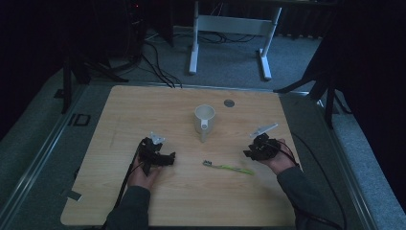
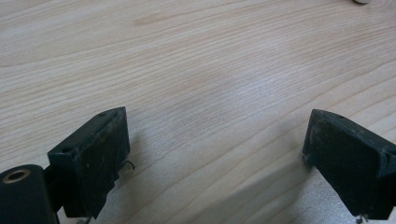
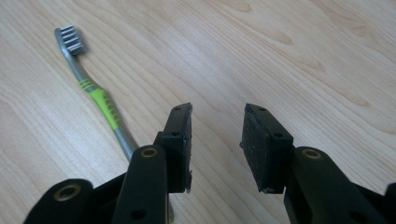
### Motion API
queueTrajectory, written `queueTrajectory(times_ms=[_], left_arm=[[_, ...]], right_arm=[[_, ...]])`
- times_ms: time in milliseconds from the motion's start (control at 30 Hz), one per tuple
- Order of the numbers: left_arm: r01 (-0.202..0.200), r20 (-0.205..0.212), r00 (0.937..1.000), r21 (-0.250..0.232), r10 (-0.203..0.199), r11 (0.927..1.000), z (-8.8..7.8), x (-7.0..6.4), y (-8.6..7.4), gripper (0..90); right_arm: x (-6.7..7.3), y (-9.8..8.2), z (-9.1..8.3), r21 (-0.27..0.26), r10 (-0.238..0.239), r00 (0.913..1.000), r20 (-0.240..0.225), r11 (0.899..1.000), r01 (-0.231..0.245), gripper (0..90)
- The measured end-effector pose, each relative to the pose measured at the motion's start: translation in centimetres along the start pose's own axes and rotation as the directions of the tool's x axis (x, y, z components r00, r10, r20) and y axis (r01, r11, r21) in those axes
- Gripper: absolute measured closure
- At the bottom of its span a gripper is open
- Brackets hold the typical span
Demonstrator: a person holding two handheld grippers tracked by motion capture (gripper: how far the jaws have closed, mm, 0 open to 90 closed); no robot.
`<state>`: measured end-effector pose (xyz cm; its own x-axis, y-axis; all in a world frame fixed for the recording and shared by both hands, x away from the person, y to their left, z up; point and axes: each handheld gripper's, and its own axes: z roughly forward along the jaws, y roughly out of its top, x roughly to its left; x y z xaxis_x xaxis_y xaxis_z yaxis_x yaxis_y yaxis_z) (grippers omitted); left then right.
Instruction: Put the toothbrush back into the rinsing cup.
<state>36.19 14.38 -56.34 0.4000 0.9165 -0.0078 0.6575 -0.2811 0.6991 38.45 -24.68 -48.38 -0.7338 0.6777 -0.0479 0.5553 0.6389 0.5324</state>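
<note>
Right gripper [image 3: 217, 140]: jaws part-way apart with a narrow gap, nothing but bare wood between the pads; it hangs low over the worktop, held in a hand at the right of the high view [image 1: 261, 147].
Left gripper [image 2: 215, 154]: jaws spread wide, bare wood between them, nothing held; it sits just over the worktop, in a hand at the left of the high view [image 1: 155, 154].
Toothbrush [image 3: 95, 91]: lies flat on the worktop, apart from both grippers. In the right gripper view it is to the left of the jaws and ahead of them, its bristle head at the far end, its green-and-grey handle running back towards the left jaw and passing behind that jaw's arm; whether the handle touches the gripper cannot be told. In the high view [image 1: 229, 166] it lies between the two grippers, somewhat nearer the right one, the head pointing towards the left gripper.
Mug [image 1: 204, 122]: pale, upright, opening upward, handle facing the person; it stands beyond the toothbrush, farther from the person than both grippers and about midway between them, touching neither.
Worktop [image 1: 143, 105]: light wood with visible grain, carrying the mug and toothbrush; a small round grey disc [image 1: 229, 102] is set in it beyond the mug, towards the far edge.
Hands: each forearm comes in from the near edge, sleeves dark, a cable trailing from each gripper.
</note>
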Motion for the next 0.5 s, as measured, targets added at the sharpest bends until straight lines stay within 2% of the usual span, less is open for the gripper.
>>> queueTrajectory(times_ms=[267, 500], left_arm=[[0.001, 0.000, 1.0000, -0.001, -0.001, 1.0000, 0.01, -0.01, 0.00, 7.6], [0.001, 0.000, 1.0000, -0.001, -0.001, 1.0000, 0.01, -0.01, 0.00, 7.6]], right_arm=[[0.43, 0.43, 0.36, 0.037, -0.032, 0.9993, -0.021, 0.999, 0.032, 63.7], [0.72, 0.62, 0.60, 0.045, -0.051, 0.9980, -0.037, 0.998, 0.053, 64.3]])
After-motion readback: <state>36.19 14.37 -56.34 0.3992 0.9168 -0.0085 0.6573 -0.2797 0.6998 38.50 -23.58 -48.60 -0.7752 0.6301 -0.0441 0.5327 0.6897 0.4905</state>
